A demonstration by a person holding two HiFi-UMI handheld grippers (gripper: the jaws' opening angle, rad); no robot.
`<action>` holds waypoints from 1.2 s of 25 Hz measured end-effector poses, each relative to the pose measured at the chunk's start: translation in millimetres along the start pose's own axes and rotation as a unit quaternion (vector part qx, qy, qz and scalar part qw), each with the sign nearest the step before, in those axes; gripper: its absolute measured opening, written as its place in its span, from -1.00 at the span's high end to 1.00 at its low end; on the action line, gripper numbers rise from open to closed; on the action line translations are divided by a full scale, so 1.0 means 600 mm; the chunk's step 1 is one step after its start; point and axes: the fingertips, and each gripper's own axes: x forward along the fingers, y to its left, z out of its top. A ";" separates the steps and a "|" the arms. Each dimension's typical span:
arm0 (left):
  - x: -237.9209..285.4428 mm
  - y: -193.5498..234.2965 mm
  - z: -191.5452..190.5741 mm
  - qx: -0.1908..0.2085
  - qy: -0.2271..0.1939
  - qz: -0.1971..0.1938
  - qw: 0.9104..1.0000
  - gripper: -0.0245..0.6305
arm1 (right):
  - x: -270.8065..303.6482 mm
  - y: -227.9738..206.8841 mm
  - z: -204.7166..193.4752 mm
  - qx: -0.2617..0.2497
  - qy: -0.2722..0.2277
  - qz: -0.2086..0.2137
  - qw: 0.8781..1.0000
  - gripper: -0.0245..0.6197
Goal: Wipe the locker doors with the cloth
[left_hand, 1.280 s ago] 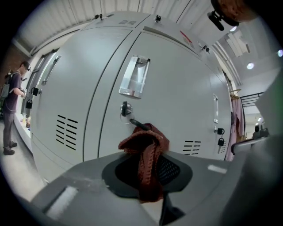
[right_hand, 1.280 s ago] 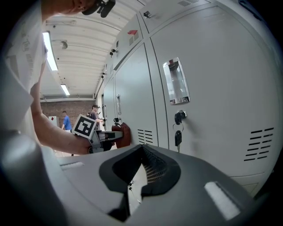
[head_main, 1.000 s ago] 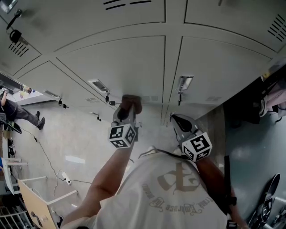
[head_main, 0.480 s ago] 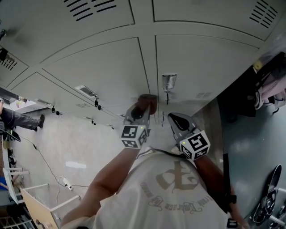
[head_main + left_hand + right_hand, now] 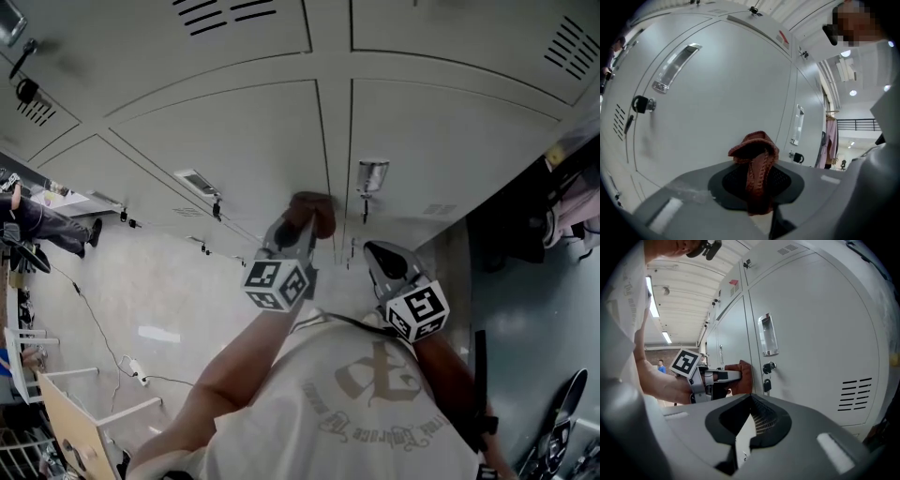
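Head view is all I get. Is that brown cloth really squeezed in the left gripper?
Observer: Yes. The left gripper view shows the left gripper with its jaws shut on the cloth.
Operator: Is the other gripper holding anything?
Observer: No. In its own view the right gripper has its jaws together, with nothing between them.
Operator: Is the cloth on the door?
Observer: The right gripper view shows it from the side. It looks pressed against the door, left of the lock.
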 end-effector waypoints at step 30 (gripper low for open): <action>-0.126 0.222 0.061 -0.221 -0.119 0.106 0.962 0.67 | 0.034 0.076 -0.012 -0.004 0.014 0.025 1.000 0.90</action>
